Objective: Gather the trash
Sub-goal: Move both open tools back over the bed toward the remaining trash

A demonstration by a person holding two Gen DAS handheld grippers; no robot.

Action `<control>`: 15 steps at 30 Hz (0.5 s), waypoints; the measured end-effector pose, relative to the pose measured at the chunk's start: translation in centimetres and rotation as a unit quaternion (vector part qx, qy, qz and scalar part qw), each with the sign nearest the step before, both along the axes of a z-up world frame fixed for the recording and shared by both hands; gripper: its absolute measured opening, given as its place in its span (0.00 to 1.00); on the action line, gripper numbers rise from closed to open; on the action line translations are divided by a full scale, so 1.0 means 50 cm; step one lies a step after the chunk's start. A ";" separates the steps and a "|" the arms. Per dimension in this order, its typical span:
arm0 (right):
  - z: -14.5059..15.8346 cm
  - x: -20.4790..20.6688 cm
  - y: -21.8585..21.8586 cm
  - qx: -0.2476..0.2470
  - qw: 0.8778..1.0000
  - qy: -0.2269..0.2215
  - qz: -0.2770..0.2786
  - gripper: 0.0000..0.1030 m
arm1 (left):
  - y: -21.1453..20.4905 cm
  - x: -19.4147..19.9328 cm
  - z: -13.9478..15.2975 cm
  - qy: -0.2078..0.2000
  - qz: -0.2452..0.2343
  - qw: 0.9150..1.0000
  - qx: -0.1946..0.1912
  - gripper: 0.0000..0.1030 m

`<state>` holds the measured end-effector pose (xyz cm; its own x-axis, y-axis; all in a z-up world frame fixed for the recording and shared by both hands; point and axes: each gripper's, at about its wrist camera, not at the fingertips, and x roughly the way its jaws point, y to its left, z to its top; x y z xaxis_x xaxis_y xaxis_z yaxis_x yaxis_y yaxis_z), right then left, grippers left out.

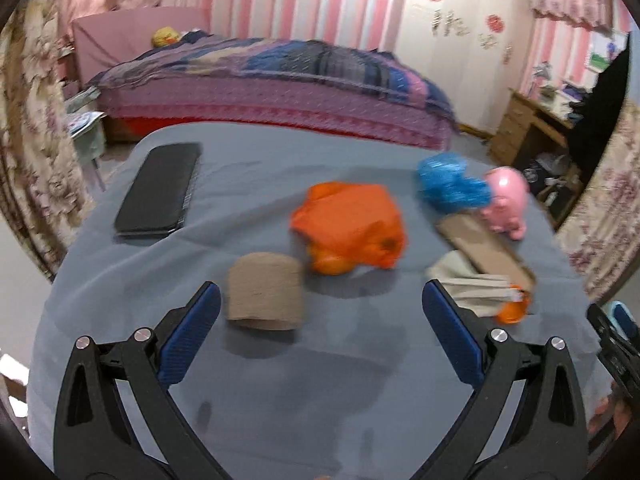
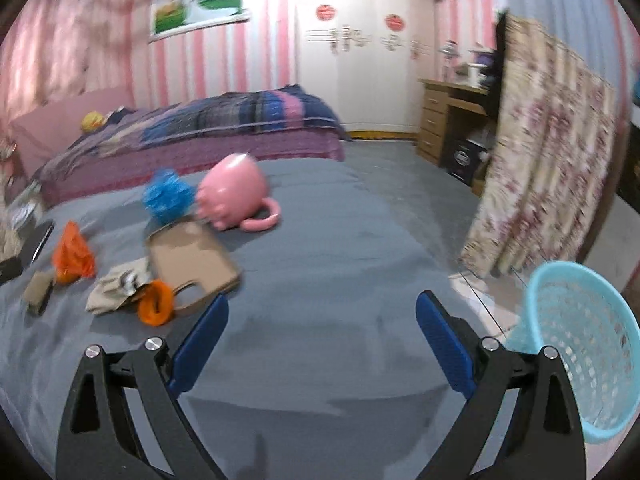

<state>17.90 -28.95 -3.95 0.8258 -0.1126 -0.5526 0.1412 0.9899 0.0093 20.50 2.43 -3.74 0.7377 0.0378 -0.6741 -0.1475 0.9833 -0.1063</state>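
Grey cloth (image 1: 320,392) covers the work surface, wrinkled in places and darker in a few damp-looking patches close to the cameras. Trash lies scattered over it: a brown paper roll (image 1: 265,291) just ahead of the left gripper (image 1: 322,302), an orange plastic bag (image 1: 349,225) behind that roll, a crumpled blue bag (image 1: 450,182) farther back touching a pink pig-shaped toy (image 1: 506,200), and a flat piece of cardboard (image 1: 482,250) with pale crumpled paper (image 1: 468,276) and a small orange scrap (image 1: 512,310) at its near end. A black phone-like slab (image 1: 160,188) rests apart on the left side of the cloth. Both tools are spread wide with nothing between their blue pads; the right gripper (image 2: 322,314) hovers over bare cloth, with the cardboard's notched edge just beside its left finger. A light blue mesh basket (image 2: 580,344) stands off the right edge of the surface, seemingly on the floor, near a floral curtain (image 2: 548,152). Behind the surface is a bed (image 1: 280,80) with a purple and blue patterned quilt and a pink headboard. Pink-and-white striped walls surround the room, a white wardrobe (image 2: 360,64) carries red round stickers, and a wooden desk (image 2: 444,120) with drawers stands beside it. Both views are slightly motion-blurred.
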 end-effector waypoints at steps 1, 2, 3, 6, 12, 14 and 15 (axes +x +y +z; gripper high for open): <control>-0.005 0.004 0.012 -0.004 1.000 0.005 0.010 0.90 | 0.002 0.006 -0.007 0.005 0.006 1.000 0.009 0.95; -0.010 0.010 0.025 -0.005 1.000 0.011 0.020 0.90 | 0.005 0.008 -0.013 0.008 0.010 1.000 0.015 0.95; -0.014 0.014 0.032 -0.003 0.999 0.015 0.028 0.90 | 0.008 0.012 -0.020 0.013 0.013 1.000 0.019 0.95; -0.016 0.019 0.049 -0.002 0.999 0.022 0.042 0.90 | 0.035 0.022 -0.045 0.027 0.026 0.999 0.012 0.95; -0.020 0.023 0.079 -0.021 0.998 0.028 0.061 0.90 | 0.076 0.043 -0.084 0.050 0.044 0.997 -0.032 0.95; -0.020 0.023 0.080 -0.021 0.998 0.028 0.060 0.90 | 0.087 0.055 -0.098 0.066 0.052 0.995 -0.047 0.95; -0.018 0.023 0.079 -0.016 0.998 0.027 0.059 0.90 | 0.090 0.058 -0.101 0.066 0.054 0.995 -0.047 0.95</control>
<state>19.03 -25.01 -4.86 0.8032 -0.0352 -0.5947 0.0240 0.9994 -0.0267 23.39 6.91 -8.82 0.6375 0.0438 -0.7692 -0.2702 0.9477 -0.1700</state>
